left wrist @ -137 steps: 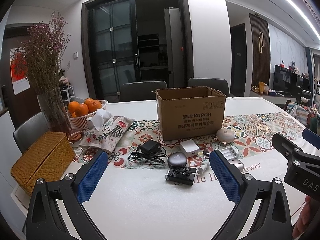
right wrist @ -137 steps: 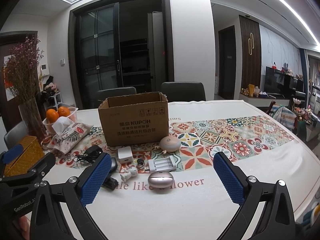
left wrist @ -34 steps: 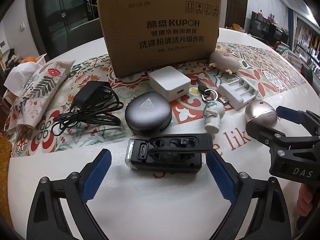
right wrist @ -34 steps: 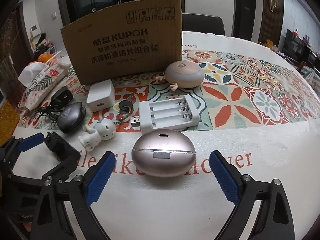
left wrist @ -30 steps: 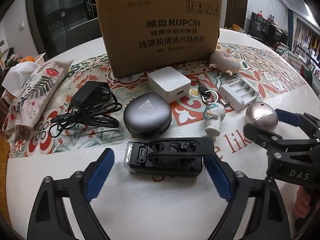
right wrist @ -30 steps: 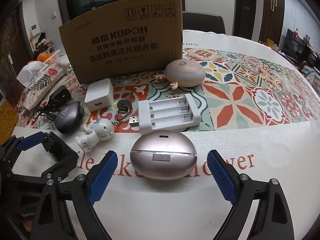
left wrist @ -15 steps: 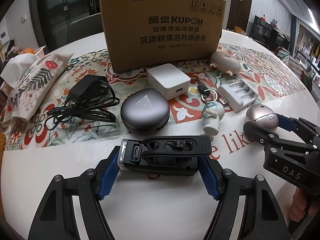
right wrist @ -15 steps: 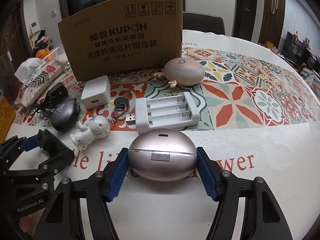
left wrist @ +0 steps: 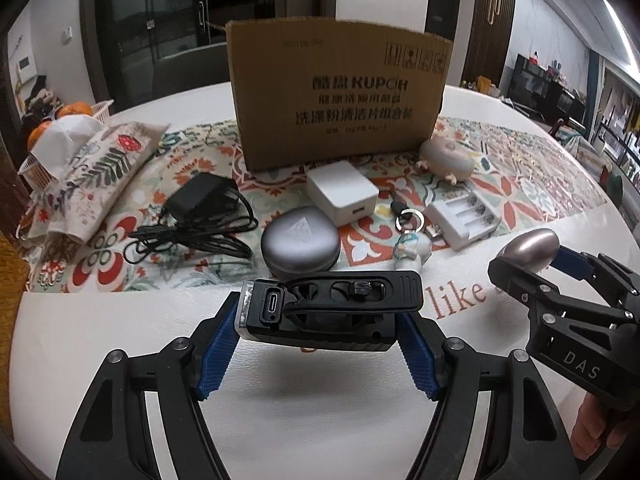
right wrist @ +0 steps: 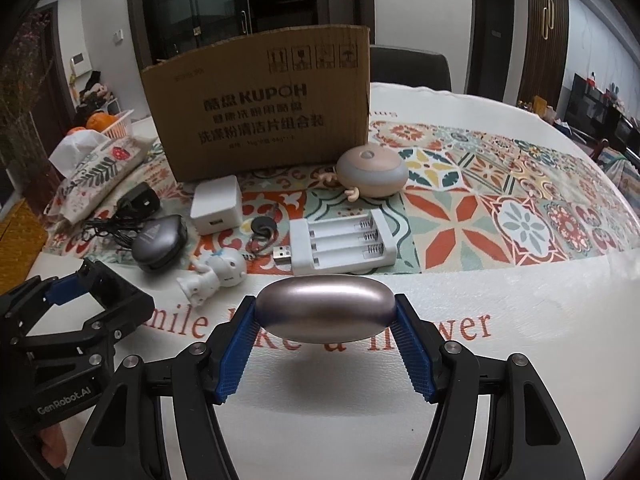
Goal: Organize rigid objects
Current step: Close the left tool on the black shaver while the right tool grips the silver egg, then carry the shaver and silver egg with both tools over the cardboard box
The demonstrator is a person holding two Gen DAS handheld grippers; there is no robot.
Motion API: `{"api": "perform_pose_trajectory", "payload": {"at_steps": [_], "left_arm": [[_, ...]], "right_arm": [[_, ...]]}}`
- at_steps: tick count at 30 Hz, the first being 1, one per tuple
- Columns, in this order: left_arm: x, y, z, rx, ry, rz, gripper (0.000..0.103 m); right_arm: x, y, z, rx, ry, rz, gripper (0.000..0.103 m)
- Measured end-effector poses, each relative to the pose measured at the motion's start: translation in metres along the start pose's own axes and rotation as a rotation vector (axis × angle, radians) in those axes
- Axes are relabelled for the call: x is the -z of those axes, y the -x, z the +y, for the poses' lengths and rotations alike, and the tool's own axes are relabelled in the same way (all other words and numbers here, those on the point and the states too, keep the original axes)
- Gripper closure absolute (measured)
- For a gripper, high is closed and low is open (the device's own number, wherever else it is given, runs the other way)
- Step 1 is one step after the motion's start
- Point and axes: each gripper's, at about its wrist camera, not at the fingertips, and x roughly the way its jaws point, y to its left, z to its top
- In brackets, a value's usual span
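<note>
My left gripper (left wrist: 320,344) is shut on a black rectangular device (left wrist: 332,308) with a USB-C port, held just above the white table; a shadow lies under it. My right gripper (right wrist: 324,344) is shut on a rose-gold egg-shaped case (right wrist: 325,307), also lifted off the table. That case (left wrist: 532,247) and the right gripper show at the right of the left wrist view. An open cardboard box (left wrist: 340,96) stands behind the loose items. The left gripper's body (right wrist: 76,320) shows at the left of the right wrist view.
On the patterned runner lie a grey round case (left wrist: 301,239), a white charger cube (left wrist: 343,193), a white battery charger (right wrist: 342,240), a small white figurine (right wrist: 218,272), a key ring (right wrist: 262,230), a beige round gadget (right wrist: 372,174) and a black adapter with cable (left wrist: 200,216). A tissue pouch (left wrist: 96,176) lies far left.
Both grippers closed on their objects and lifted them off the table: the left on the black device, the right on the rose-gold case, which tipped so its seam faces away.
</note>
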Motion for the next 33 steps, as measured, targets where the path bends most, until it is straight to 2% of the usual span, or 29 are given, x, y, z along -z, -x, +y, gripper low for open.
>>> {"api": "perform_pose_trajectory", "payload": {"at_steps": [16, 26, 33], "left_arm": [[-0.030, 0.035, -0.003, -0.027, 0.005, -0.123, 0.030], [-0.062, 0.050, -0.003, -0.044, 0.014, -0.199, 0.030], [-0.087, 0.054, 0.001, -0.086, 0.008, -0.252, 0.030]], "right_arm": [[-0.020, 0.039, 0.002, -0.004, 0.006, -0.135, 0.036], [-0.049, 0.054, -0.002, -0.008, -0.005, -0.222, 0.036], [-0.073, 0.058, -0.001, -0.015, -0.004, -0.275, 0.036]]}}
